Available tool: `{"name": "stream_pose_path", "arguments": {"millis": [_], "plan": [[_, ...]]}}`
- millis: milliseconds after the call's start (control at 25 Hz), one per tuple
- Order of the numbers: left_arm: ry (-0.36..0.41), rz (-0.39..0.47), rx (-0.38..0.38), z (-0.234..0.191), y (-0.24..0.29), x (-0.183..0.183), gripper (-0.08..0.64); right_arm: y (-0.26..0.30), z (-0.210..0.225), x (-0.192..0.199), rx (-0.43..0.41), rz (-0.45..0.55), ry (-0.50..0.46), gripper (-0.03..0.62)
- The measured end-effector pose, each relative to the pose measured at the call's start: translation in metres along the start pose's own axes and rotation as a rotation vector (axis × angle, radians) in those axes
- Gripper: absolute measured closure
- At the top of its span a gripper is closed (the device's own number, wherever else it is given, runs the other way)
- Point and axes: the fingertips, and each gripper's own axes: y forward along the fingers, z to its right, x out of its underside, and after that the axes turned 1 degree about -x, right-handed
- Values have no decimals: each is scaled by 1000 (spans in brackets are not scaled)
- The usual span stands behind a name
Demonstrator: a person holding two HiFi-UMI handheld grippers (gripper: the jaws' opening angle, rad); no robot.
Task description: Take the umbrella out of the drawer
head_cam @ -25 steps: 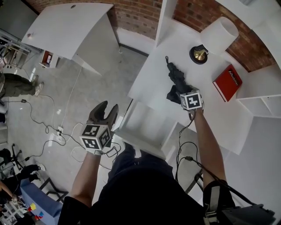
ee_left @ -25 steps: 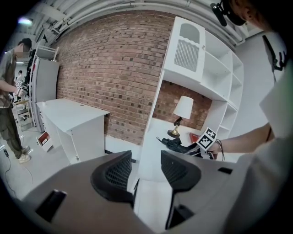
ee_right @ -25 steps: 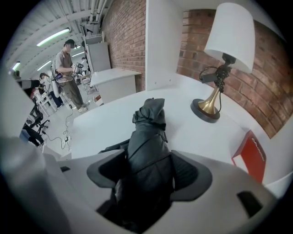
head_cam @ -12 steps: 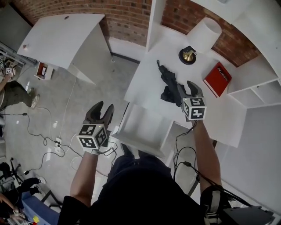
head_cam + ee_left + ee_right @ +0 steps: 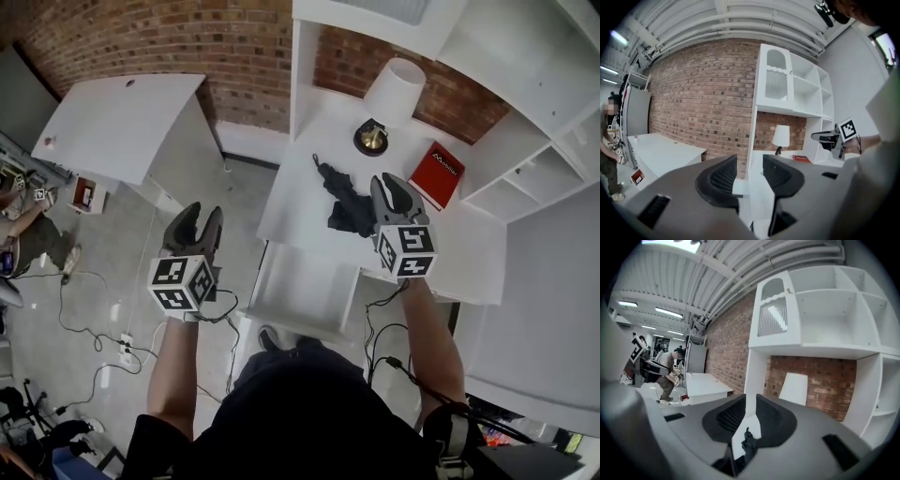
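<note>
The black folded umbrella (image 5: 339, 199) lies on the white desk top (image 5: 469, 258), free of both grippers. My right gripper (image 5: 394, 183) hovers just right of it; its jaws are closing to a narrow gap with nothing between them. In the right gripper view (image 5: 751, 401) the umbrella (image 5: 748, 444) shows far below, through that gap. My left gripper (image 5: 202, 214) is raised over the floor left of the desk, its jaws narrowing and empty, as the left gripper view (image 5: 750, 164) shows. The white drawer (image 5: 309, 281) stands pulled out below the desk top and looks empty.
A white lamp (image 5: 394, 86) and a red book (image 5: 437, 174) sit on the desk behind the umbrella. White shelves (image 5: 525, 164) rise at the right. A white table (image 5: 122, 117) stands at the left, with cables (image 5: 98, 328) on the floor.
My right gripper has let go of the umbrella, risen off the desk and narrowed its jaws. The left gripper has risen too. The umbrella stays on the desk top.
</note>
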Motion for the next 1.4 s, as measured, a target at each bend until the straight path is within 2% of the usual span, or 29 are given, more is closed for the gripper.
{"name": "stream_pose_path", "arguments": {"millis": [280, 400, 560, 880, 1120, 1400], "plan": [[138, 231, 18, 26, -27, -87, 478, -40, -22, -78, 10, 180, -27, 585], [154, 317, 25, 36, -41, -117, 515, -53, -32, -101, 8, 239, -32, 592], [171, 389, 35, 41, -58, -142, 525, -68, -48, -126, 15, 299, -86, 592], [216, 465, 30, 39, -78, -160, 525, -80, -58, -144, 33, 345, -63, 592], [217, 444, 16, 36, -79, -150, 523, -89, -62, -146, 56, 347, -141, 592], [207, 435, 8, 31, -79, -144, 523, -97, -62, -145, 72, 337, -144, 592]]}}
